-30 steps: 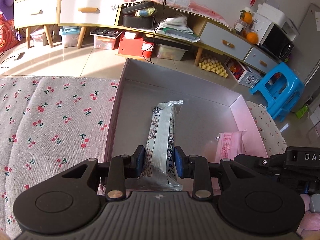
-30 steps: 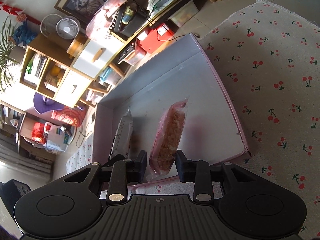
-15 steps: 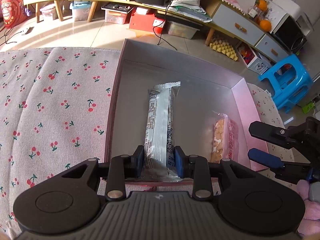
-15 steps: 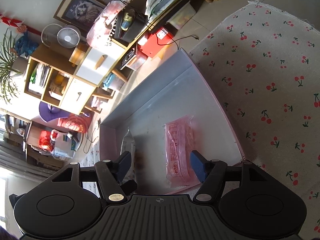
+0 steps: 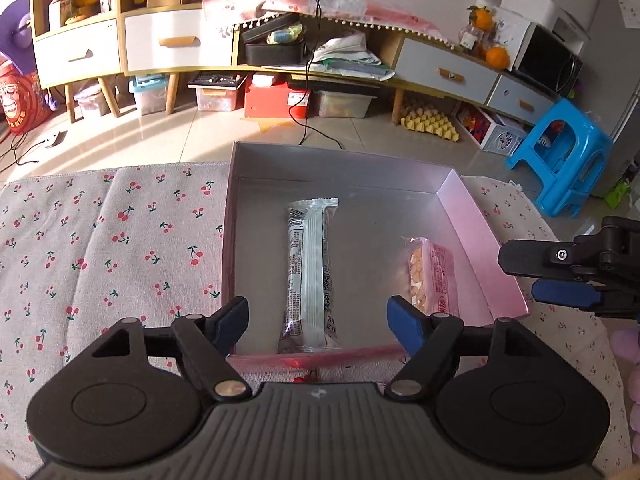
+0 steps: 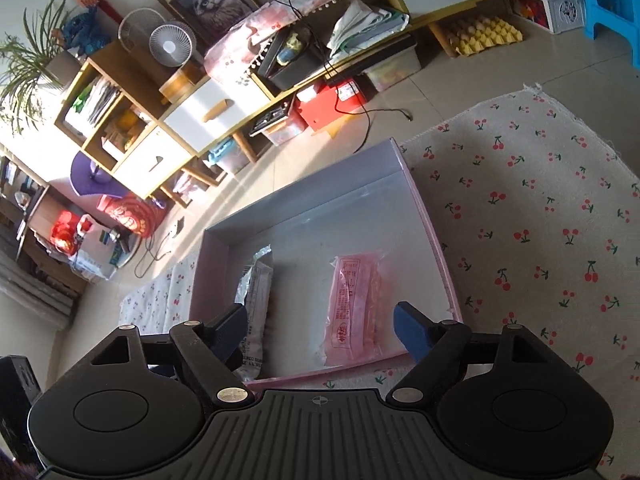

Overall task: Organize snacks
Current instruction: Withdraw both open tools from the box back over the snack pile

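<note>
A shallow pink box [image 5: 472,216] [image 6: 434,236] with a grey floor lies on the cherry-print cloth. A long silver snack pack [image 5: 310,272] [image 6: 256,292] rests flat in its middle. A pink snack pack [image 5: 434,280] [image 6: 354,304] lies flat by the box's right wall. My left gripper [image 5: 318,318] hovers over the near end of the silver pack, its jaws opening, pads clear of the pack. My right gripper [image 6: 320,330] hangs above the pink pack's near end, jaws opening, touching nothing. The right gripper [image 5: 568,276] also shows at the right edge of the left wrist view.
Cherry-print cloth [image 5: 100,248] [image 6: 540,216] spreads on both sides of the box. Beyond the table's far edge are tiled floor, a long low cabinet [image 5: 280,52] with storage bins under it, and a blue plastic stool [image 5: 560,160]. A pink plush thing [image 5: 630,344] lies at the right.
Both grippers let go of their packs and opened wide. The silver and pink packs now lie flat in the box. Both grippers rose and drew back from the box.
</note>
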